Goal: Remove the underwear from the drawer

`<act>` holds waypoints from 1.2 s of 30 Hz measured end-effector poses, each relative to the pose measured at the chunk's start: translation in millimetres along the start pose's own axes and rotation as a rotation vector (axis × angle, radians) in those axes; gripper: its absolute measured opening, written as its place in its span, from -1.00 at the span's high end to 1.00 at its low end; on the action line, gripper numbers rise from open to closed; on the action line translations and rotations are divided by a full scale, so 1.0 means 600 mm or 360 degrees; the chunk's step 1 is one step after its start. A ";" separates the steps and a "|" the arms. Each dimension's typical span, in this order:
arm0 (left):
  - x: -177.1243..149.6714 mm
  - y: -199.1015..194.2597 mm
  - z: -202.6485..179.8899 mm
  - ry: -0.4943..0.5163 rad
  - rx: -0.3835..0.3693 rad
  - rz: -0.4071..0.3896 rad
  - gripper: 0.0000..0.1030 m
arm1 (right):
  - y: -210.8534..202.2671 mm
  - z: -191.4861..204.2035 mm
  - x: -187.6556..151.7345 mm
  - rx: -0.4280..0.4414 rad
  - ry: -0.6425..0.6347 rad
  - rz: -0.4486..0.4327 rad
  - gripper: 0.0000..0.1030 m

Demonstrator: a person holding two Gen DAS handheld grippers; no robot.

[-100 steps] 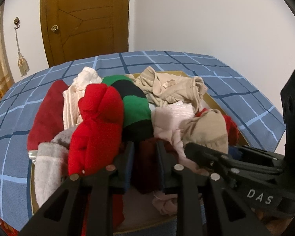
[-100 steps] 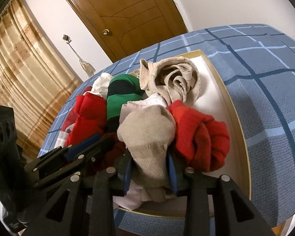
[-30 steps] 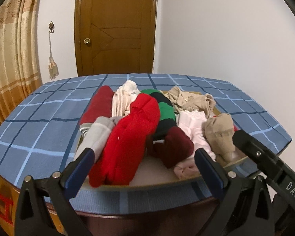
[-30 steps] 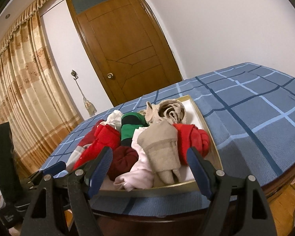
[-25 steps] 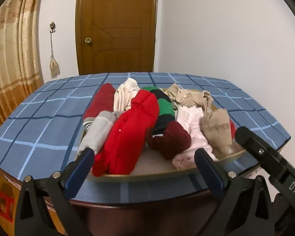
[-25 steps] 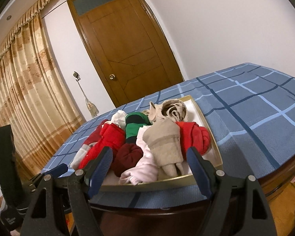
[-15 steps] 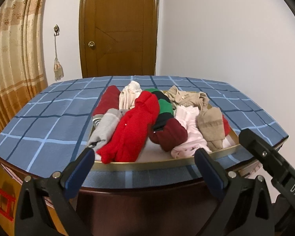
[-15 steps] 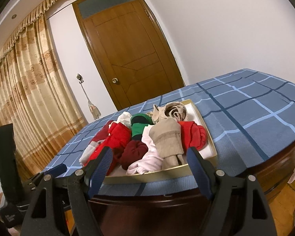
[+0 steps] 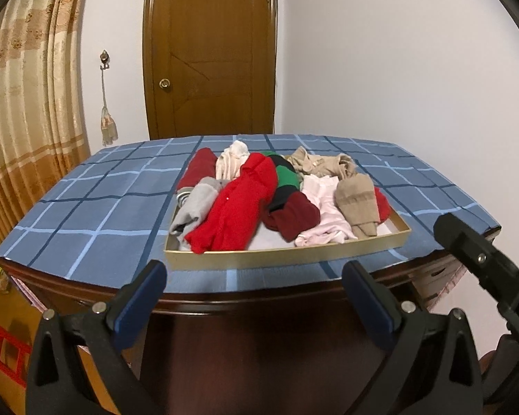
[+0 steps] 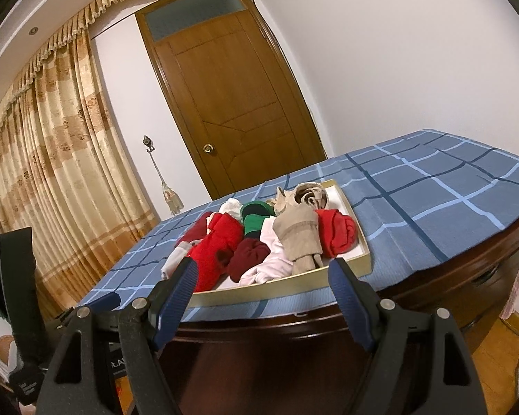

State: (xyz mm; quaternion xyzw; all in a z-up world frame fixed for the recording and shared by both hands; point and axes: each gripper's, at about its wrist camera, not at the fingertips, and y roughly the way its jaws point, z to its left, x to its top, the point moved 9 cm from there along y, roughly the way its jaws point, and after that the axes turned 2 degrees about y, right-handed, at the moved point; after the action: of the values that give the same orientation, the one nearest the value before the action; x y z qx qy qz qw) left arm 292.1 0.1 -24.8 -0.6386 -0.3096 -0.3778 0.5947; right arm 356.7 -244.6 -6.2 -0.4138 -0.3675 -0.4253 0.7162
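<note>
A shallow tan drawer tray (image 9: pixel 287 256) (image 10: pixel 280 285) lies on a table with a blue checked cloth (image 9: pixel 97 214) (image 10: pixel 432 200). It holds rolled underwear: a bright red piece (image 9: pixel 240 204) (image 10: pixel 218 245), a dark red roll (image 9: pixel 292 214) (image 10: pixel 249 256), a pink piece (image 9: pixel 323 207) (image 10: pixel 271 259), a beige piece (image 9: pixel 358 204) (image 10: pixel 299 238), a green and black one (image 9: pixel 283 173) (image 10: pixel 254 219) and a grey one (image 9: pixel 195 207). My left gripper (image 9: pixel 254 276) is open and empty, short of the table's front edge. My right gripper (image 10: pixel 263 276) is also open with nothing in it, apart from the tray.
A wooden door (image 9: pixel 209 52) (image 10: pixel 231 103) stands behind the table, beige curtains (image 9: pixel 24 103) (image 10: pixel 41 173) to the left. The table's dark wooden front (image 9: pixel 252 339) (image 10: pixel 266 356) fills the space under both grippers. A red crate (image 9: pixel 3 349) sits low on the left.
Both grippers have let go of the clothes they were closed on in the tray, then pulled back from the table. The tray now looks smaller and farther away.
</note>
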 end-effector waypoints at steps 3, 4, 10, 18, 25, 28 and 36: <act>-0.003 -0.013 0.001 -0.0002 -0.0005 -0.0013 -0.99 | -0.014 0.005 -0.005 0.0006 -0.0010 -0.0011 -0.55; -0.004 -0.018 0.001 -0.0003 -0.0003 -0.0019 -0.99 | -0.018 0.006 -0.005 0.0009 -0.0009 -0.0015 -0.55; -0.011 -0.043 -0.003 -0.0001 -0.0004 -0.0039 -0.99 | -0.046 0.016 -0.009 0.0021 -0.0028 -0.0034 -0.55; -0.024 -0.074 -0.006 -0.0010 0.0003 -0.0058 -0.99 | -0.085 0.027 -0.011 0.0037 -0.0049 -0.0074 -0.55; -0.031 -0.105 -0.012 0.0003 0.0001 -0.0101 -0.99 | -0.120 0.039 -0.018 0.0054 -0.0064 -0.0103 -0.62; -0.032 -0.120 -0.014 0.0001 0.0000 -0.0124 -0.99 | -0.136 0.042 -0.018 0.0076 -0.0053 -0.0134 -0.64; -0.034 -0.132 -0.006 -0.0033 0.0011 -0.0136 -0.99 | -0.162 0.054 -0.015 0.0084 -0.0079 -0.0175 -0.66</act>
State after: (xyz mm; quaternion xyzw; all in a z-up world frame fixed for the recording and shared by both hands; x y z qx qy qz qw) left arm 213.9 5.6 -0.3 -0.6267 -0.3439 -0.3952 0.5769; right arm 259.2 -241.2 25.4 -0.3843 -0.4183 -0.4437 0.6932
